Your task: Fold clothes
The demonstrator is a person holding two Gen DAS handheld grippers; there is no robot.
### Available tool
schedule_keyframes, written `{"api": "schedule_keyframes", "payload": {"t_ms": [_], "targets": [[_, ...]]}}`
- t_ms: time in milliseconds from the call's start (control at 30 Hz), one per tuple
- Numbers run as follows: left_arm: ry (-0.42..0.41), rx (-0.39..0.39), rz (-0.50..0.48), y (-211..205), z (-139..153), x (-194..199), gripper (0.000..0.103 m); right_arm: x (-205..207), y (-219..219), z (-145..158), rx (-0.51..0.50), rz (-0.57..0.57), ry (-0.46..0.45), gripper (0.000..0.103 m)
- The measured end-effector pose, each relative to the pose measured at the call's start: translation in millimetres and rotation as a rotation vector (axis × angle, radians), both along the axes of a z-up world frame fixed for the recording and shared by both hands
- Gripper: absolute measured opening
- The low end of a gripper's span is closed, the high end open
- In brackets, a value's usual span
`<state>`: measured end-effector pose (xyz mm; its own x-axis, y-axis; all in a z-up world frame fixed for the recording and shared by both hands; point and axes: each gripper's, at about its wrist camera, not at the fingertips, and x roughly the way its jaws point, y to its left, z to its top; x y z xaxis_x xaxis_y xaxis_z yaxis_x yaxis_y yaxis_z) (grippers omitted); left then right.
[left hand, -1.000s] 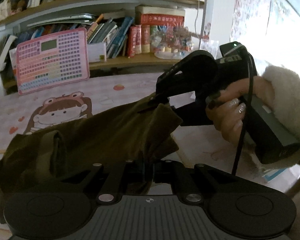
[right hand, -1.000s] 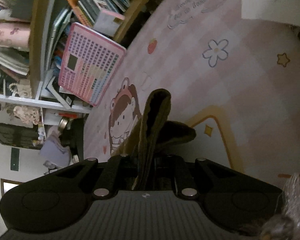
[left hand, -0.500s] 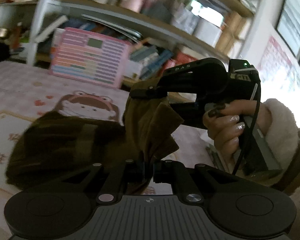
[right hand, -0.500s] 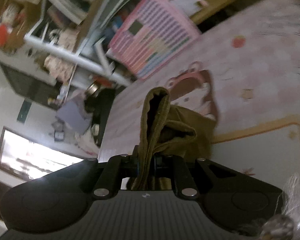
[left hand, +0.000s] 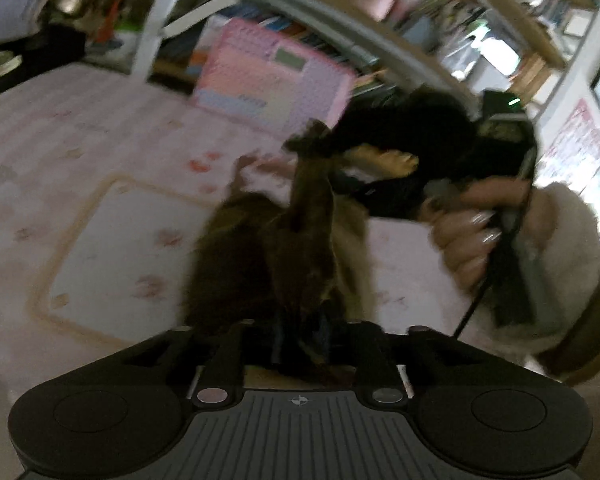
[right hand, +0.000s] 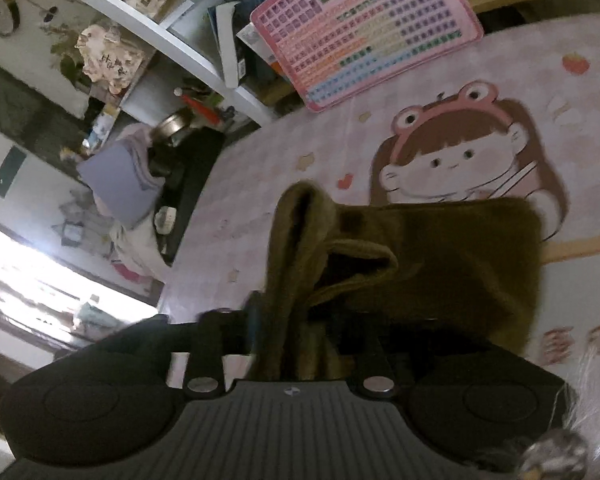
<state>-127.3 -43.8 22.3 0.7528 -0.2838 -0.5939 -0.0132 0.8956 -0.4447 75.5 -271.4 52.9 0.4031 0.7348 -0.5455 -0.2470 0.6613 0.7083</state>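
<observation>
An olive-brown garment (left hand: 300, 248) hangs between my two grippers above the pink cartoon table mat (left hand: 100, 128). My left gripper (left hand: 300, 336) is shut on one edge of it at the bottom of the blurred left wrist view. My right gripper (left hand: 312, 146), held by a hand (left hand: 468, 236) in a fluffy white sleeve, pinches the far edge higher up. In the right wrist view my right gripper (right hand: 296, 336) is shut on a folded ridge of the garment (right hand: 440, 264), whose bulk spreads to the right, low over the mat (right hand: 280, 184).
A pink button board (right hand: 364, 28) leans against a white bookshelf (right hand: 188, 52) at the mat's far edge; it also shows in the left wrist view as the pink board (left hand: 272, 80). A cartoon girl print (right hand: 452, 160) lies just beyond the garment. Dark clutter sits at the table's left end (right hand: 188, 176).
Both grippers have lifted and swung, still gripping the garment. The cloth is now pulled into a narrow strip between them. The right wrist view has turned level, bringing the cartoon girl print into view.
</observation>
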Motion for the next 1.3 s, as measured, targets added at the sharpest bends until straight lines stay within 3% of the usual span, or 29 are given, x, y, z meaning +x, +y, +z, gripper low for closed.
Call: {"api": "schedule_keyframes", "payload": {"t_ms": [133, 300, 533, 633, 700, 767, 800, 933, 1033, 1133, 1300], "targets": [[0.015, -0.010, 0.017, 36, -4, 1, 0.038, -12, 15, -2, -0.024, -0.053, -0.010, 0.043], [-0.012, -0.036, -0.044, 50, -5, 29, 0.064, -26, 33, -4, -0.058, -0.119, -0.024, 0.046], [0.002, -0.098, -0.098, 51, -14, 88, 0.066, -55, 18, -28, -0.235, -0.194, -0.057, 0.053], [0.050, -0.108, -0.097, 48, -25, 118, 0.060, -68, 12, -39, -0.311, -0.227, -0.072, 0.055], [0.095, -0.124, -0.108, 44, -34, 133, 0.019, -76, 7, -46, -0.362, -0.248, -0.081, 0.055], [0.117, -0.115, -0.129, 38, -37, 139, 0.012, -84, 3, -52, -0.412, -0.270, -0.091, 0.055], [0.082, -0.101, -0.146, 35, -31, 136, 0.009, -87, 2, -55, -0.431, -0.279, -0.094, 0.055], [-0.090, -0.054, -0.196, 31, -1, 119, 0.008, -86, 3, -55, -0.426, -0.304, -0.097, 0.055], [0.027, -0.056, -0.150, 40, -27, 137, 0.009, -84, 6, -56, -0.422, -0.306, -0.100, 0.057], [0.086, -0.073, -0.149, 45, -50, 149, 0.015, -78, 14, -64, -0.452, -0.294, -0.093, 0.061], [0.042, -0.050, -0.134, 49, -34, 143, 0.022, -74, 10, -58, -0.419, -0.316, -0.110, 0.062]]}}
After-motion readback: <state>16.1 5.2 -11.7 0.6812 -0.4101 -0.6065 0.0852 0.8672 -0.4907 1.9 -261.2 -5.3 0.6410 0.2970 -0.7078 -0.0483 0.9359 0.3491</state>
